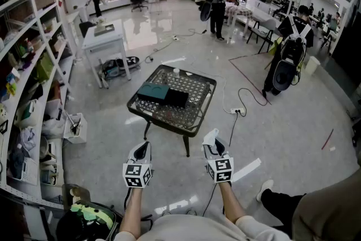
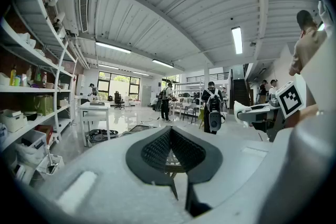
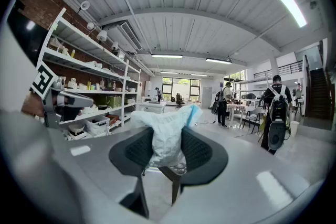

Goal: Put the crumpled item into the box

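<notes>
The right gripper (image 3: 168, 157) is clamped on a crumpled white-and-blue soft item (image 3: 167, 131), which sticks up from between its jaws. The left gripper (image 2: 170, 134) has its jaw tips together, with nothing between them. In the head view both grippers hang side by side above the floor. The black mesh metal surface (image 1: 194, 87) stands at their twelve o'clock, well apart. Toward its nine o'clock side lies a dark teal flat box (image 1: 152, 91), touching a black flat box (image 1: 176, 98) at its three o'clock.

Head view downward, gripper views level, sharing table (image 1: 194, 93)
</notes>
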